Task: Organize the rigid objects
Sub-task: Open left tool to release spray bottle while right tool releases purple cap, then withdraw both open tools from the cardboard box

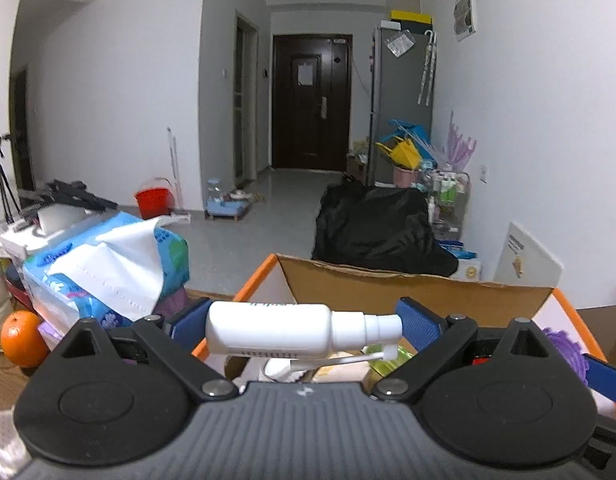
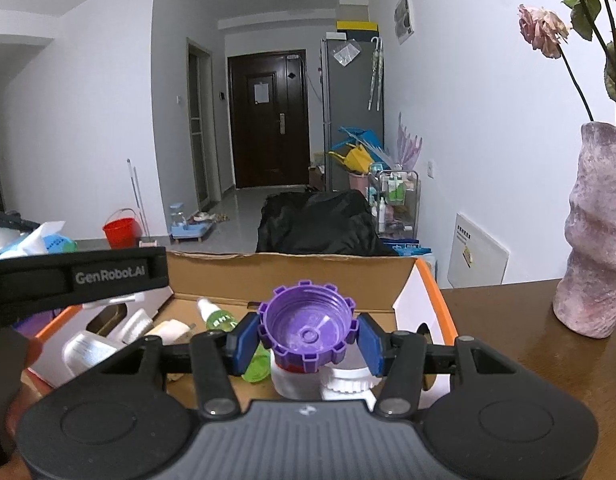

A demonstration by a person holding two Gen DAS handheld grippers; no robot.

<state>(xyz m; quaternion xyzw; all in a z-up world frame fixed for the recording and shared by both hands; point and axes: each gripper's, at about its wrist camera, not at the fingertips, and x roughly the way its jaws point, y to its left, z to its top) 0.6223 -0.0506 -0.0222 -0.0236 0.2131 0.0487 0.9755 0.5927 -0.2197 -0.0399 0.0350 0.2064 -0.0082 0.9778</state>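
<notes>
A white spray bottle lies crosswise between the blue pads of my left gripper, which is shut on it end to end, over the near edge of an open cardboard box with orange rims. In the right wrist view my right gripper is shut on a purple ridged cap, hollow side facing me, above the same box. Inside lie a green bottle, white bottles and a white container with a red ring. The left gripper's body hangs at the box's left side.
A blue tissue pack and an orange sit left of the box. A pink vase with wilted flowers stands on the brown table to the right. A white board leans on the wall behind.
</notes>
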